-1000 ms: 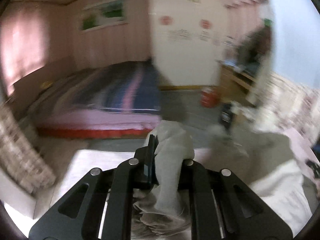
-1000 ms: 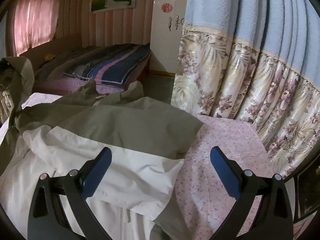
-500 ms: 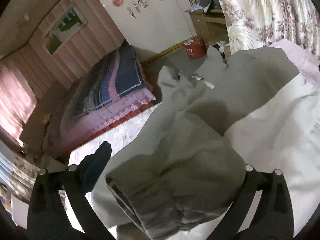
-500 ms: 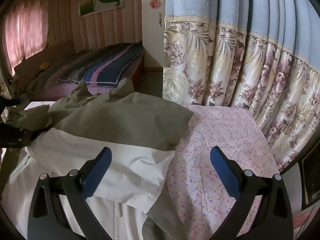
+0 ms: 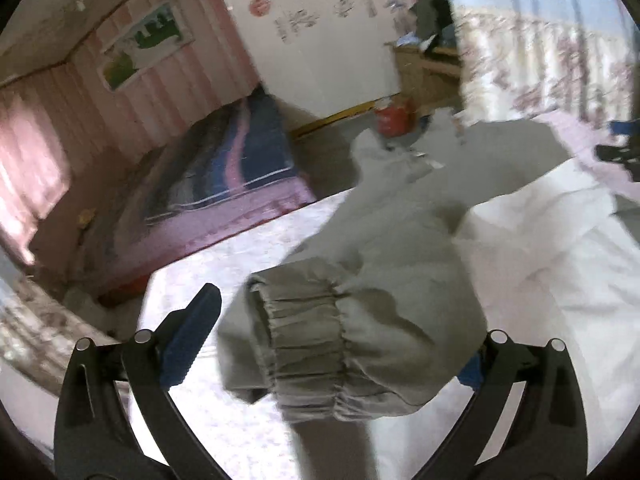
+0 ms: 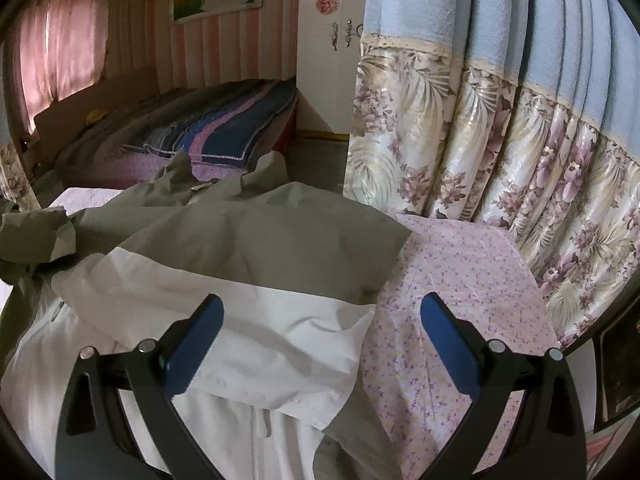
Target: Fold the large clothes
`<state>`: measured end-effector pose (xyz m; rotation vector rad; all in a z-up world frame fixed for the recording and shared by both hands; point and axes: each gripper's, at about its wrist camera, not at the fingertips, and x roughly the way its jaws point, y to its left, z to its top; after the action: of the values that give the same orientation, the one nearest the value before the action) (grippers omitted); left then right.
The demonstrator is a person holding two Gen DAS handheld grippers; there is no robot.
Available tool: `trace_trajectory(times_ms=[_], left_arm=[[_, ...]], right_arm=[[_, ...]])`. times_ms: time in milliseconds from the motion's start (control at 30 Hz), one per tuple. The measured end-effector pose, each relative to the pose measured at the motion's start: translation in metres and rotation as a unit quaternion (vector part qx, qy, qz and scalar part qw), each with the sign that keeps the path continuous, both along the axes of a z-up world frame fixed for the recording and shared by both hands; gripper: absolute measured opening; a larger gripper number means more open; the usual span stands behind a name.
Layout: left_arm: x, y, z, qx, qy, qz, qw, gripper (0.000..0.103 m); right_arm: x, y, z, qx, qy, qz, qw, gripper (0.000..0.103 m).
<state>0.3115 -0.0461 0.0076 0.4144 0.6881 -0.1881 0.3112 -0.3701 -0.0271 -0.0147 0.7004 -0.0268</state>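
Note:
A large olive-grey and white jacket (image 6: pixel 240 264) lies spread on a pink floral sheet (image 6: pixel 460 300). In the left wrist view its olive sleeve with an elastic cuff (image 5: pixel 320 340) lies folded over the white body (image 5: pixel 560 248). My left gripper (image 5: pixel 332 340) is open, its jaws on either side of the cuff and not closed on it. My right gripper (image 6: pixel 320 344) is open and empty, just above the jacket's white part near its right edge. The right gripper also shows at the far right of the left wrist view (image 5: pixel 620 148).
A floral and blue curtain (image 6: pixel 500 120) hangs close on the right. A second bed with a striped blanket (image 6: pixel 208 128) stands beyond a strip of floor. A red container (image 5: pixel 394 118) sits on the floor by a wooden desk (image 5: pixel 424 68).
My left gripper was shut on the sleeve a second ago; it has opened and let it go, and the sleeve now lies across the jacket. My right gripper has stayed open and shifted slightly.

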Motion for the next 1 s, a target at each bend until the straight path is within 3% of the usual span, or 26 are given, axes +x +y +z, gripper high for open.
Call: trace_trajectory(times_ms=[100, 133, 200, 267, 300, 367, 400, 433, 533, 633, 733, 800, 900, 1000], left_arm=[[0.011, -0.012, -0.005, -0.042, 0.041, -0.027, 0.9979, 0.055], [0.018, -0.015, -0.005, -0.068, 0.059, -0.035, 0.9953, 0.048], [0.03, -0.02, -0.001, -0.121, 0.082, -0.051, 0.988, 0.046], [0.05, -0.025, 0.006, -0.19, 0.127, -0.065, 0.9714, 0.046], [0.058, -0.027, 0.009, -0.213, 0.144, -0.068, 0.9639, 0.049], [0.08, -0.03, 0.019, -0.275, 0.174, -0.058, 0.9437, 0.07], [0.087, -0.029, 0.023, -0.295, 0.179, -0.053, 0.9369, 0.087], [0.091, -0.029, 0.028, -0.311, 0.18, -0.048, 0.9322, 0.094], [0.098, -0.031, 0.047, -0.322, 0.167, -0.036, 0.9309, 0.1], [0.089, -0.029, 0.064, -0.353, 0.167, -0.071, 0.9176, 0.1], [0.069, -0.038, 0.077, -0.268, 0.103, -0.051, 0.9566, 0.1], [0.061, -0.038, 0.073, -0.207, 0.08, -0.025, 0.9748, 0.1], [0.051, -0.021, 0.058, -0.145, 0.048, 0.008, 0.9882, 0.1], [0.045, 0.009, 0.034, -0.086, 0.02, 0.047, 0.995, 0.1]], right_arm=[[-0.002, -0.002, 0.002, 0.006, -0.003, -0.002, 1.0, 0.099], [-0.002, -0.003, 0.003, 0.006, -0.003, -0.002, 1.0, 0.099], [-0.004, -0.006, 0.003, 0.004, -0.003, -0.002, 1.0, 0.099], [-0.006, -0.012, 0.002, 0.003, -0.002, -0.006, 1.0, 0.099], [-0.006, -0.014, 0.002, 0.004, -0.001, -0.008, 1.0, 0.099], [-0.007, -0.021, 0.0, 0.009, 0.0, -0.014, 1.0, 0.099], [-0.008, -0.025, 0.0, 0.012, 0.001, -0.017, 1.0, 0.099], [-0.008, -0.029, -0.001, 0.016, 0.001, -0.021, 1.0, 0.099], [-0.008, -0.033, -0.002, 0.017, 0.002, -0.024, 1.0, 0.099], [-0.006, -0.034, -0.002, 0.013, 0.006, -0.024, 1.0, 0.099], [-0.006, -0.031, 0.0, 0.019, 0.001, -0.022, 1.0, 0.099], [-0.007, -0.027, 0.002, 0.019, -0.002, -0.017, 1.0, 0.099], [-0.01, -0.017, 0.006, 0.017, -0.005, -0.005, 1.0, 0.099], [-0.014, -0.006, 0.009, 0.022, -0.01, 0.008, 1.0, 0.099]])
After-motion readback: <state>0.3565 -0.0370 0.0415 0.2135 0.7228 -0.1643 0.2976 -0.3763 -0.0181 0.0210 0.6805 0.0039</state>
